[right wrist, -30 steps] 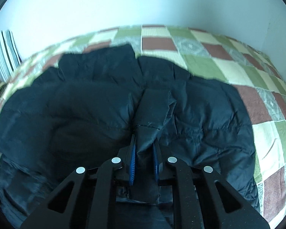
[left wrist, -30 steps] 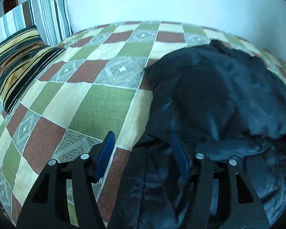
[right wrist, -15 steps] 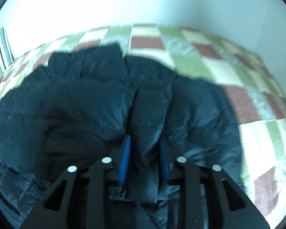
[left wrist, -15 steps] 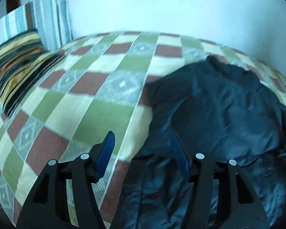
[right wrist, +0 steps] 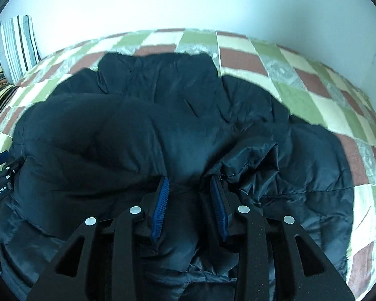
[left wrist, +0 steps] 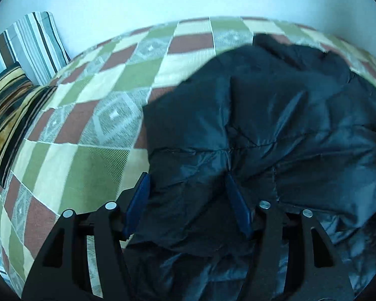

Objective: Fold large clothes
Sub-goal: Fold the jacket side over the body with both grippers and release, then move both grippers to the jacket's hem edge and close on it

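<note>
We look down on a dark navy, puffy quilted jacket (right wrist: 177, 130) spread in a crumpled heap over a bed covered by a checked quilt of green, cream and rust-brown squares (left wrist: 97, 155). The jacket fills most of the right wrist view and the right half of the left wrist view, its shiny lining showing along the near edge.

Our right gripper (right wrist: 190, 188) has just been opening: its blue-padded jaws now stand apart, with a fold of the jacket lying loosely between them (we see gaps on both sides, so the pads do not press on it). Our left gripper (left wrist: 188, 183) has its jaws wide apart, and they have widened a little more just now; it sits over the left edge of the jacket, with one blue finger above the quilt's edge and the other above the dark fabric, and nothing is clamped.

At the far left of the bed a yellow, black and brown striped pillow (left wrist: 9, 110) lies in front of a grey, white and teal striped pillow (left wrist: 34, 42), which leans against the pale wall (right wrist: 188, 2).
</note>
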Available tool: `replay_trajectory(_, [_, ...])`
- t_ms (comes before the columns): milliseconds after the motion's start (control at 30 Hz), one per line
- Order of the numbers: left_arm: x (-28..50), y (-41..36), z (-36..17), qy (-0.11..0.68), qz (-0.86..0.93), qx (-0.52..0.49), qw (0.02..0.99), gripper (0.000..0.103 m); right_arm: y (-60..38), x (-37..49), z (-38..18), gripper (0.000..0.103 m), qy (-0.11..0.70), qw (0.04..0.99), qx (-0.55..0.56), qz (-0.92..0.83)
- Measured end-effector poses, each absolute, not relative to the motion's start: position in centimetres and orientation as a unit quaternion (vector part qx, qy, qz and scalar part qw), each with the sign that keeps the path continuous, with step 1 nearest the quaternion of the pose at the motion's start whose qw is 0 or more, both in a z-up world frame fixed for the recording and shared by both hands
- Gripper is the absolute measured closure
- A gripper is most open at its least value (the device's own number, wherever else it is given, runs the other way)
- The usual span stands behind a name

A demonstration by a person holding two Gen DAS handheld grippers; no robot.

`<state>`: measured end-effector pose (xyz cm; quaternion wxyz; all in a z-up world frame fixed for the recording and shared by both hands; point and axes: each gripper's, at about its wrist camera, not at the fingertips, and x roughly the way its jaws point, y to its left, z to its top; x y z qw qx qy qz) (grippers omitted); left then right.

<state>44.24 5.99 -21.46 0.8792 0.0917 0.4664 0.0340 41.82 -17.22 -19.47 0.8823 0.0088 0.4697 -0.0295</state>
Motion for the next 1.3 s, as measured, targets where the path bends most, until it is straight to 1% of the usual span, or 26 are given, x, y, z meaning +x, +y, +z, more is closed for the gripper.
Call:
replay_trajectory(33, [44.5,6.2,-22.1,0.471,0.032,0.085,0.877,0.037,-17.4,41.9,-19.9,0.064,0.471,0.882,0.01,-0.033])
replay_trajectory(133, [45.0,6.9,-23.0,0.483,0.028,0.065,0.873,0.033,-17.5,42.1,-20.5,0.063,0.47,0.882,0.011,-0.033])
replay_trajectory(267, [44.7,7.7,-22.0,0.48,0.02,0.036,0.877,0.033,-17.5,41.3,-19.3,0.061,0.454,0.89,0.008,-0.034])
replay_trajectory(300, [44.3,7.9,-21.6,0.479,0.021,0.031,0.877,0.034,-17.6,40.7,-18.7,0.058,0.45,0.892,0.01,-0.035])
replay_trajectory(333, [43.5,8.2,-21.1,0.478,0.023,0.028,0.878,0.034,-17.8,40.1,-18.2,0.05,0.447,0.894,0.011,-0.037])
replay_trajectory(400, [41.9,8.9,-20.2,0.472,0.027,0.027,0.881,0.034,-18.6,38.2,-17.3,0.041,0.437,0.898,0.004,-0.049])
replay_trajectory(533, [36.6,11.1,-18.1,0.451,0.037,0.019,0.892,0.034,-21.7,33.5,-16.0,0.04,0.433,0.899,0.013,-0.067])
replay_trajectory(733, [28.4,14.6,-16.7,0.444,0.049,0.005,0.895,0.032,-26.6,24.5,-14.8,0.04,0.429,0.898,0.027,-0.09])
replay_trajectory(767, [27.1,15.0,-16.6,0.445,0.052,0.001,0.894,0.032,-27.2,23.3,-14.7,0.04,0.429,0.898,0.032,-0.093])
replay_trajectory(900, [22.9,16.0,-16.6,0.454,0.041,-0.015,0.89,0.031,-29.6,17.5,-14.9,0.034,0.43,0.895,0.041,-0.114])
replay_trajectory(967, [20.6,16.3,-16.7,0.456,0.035,-0.024,0.889,0.026,-30.5,14.5,-15.1,0.033,0.434,0.892,0.046,-0.121])
replay_trajectory(1100, [17.2,17.2,-17.3,0.46,0.025,-0.05,0.886,0.026,-31.8,10.4,-15.7,0.032,0.442,0.886,0.056,-0.127])
replay_trajectory(1300, [13.9,17.6,-18.0,0.464,0.02,-0.06,0.884,0.026,-32.8,5.9,-16.8,0.032,0.448,0.88,0.086,-0.129])
